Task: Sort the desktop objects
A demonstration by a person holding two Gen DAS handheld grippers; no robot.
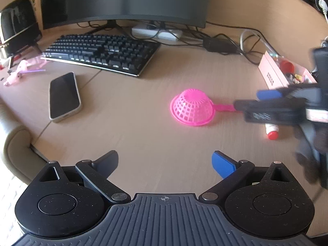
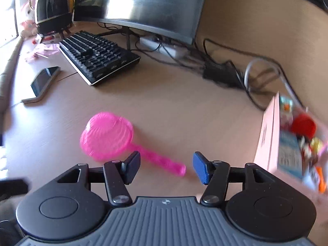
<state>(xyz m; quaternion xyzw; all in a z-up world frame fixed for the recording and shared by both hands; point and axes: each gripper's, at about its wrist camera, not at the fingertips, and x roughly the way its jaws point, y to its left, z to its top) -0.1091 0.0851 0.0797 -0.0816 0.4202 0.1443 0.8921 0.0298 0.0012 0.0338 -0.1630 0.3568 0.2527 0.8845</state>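
Observation:
A pink toy strainer [image 1: 192, 107] lies upside down on the wooden desk, handle pointing right. In the right wrist view the strainer [image 2: 106, 135] lies just ahead, and its handle end [image 2: 178, 169] sits between my right gripper's open fingers. My right gripper [image 2: 166, 167] is open around the handle; it also shows at the right of the left wrist view [image 1: 252, 100]. My left gripper [image 1: 165, 162] is open and empty, held back above the desk. A pink box [image 2: 270, 135] with several small toys stands at the right.
A black keyboard [image 1: 102, 53], a monitor [image 1: 125, 0] and tangled cables [image 1: 221, 39] sit at the back. A phone [image 1: 63, 96] lies at the left. A white bottle with red cap [image 1: 271, 132] lies under the right gripper. Pink toys [image 1: 16, 71] lie far left.

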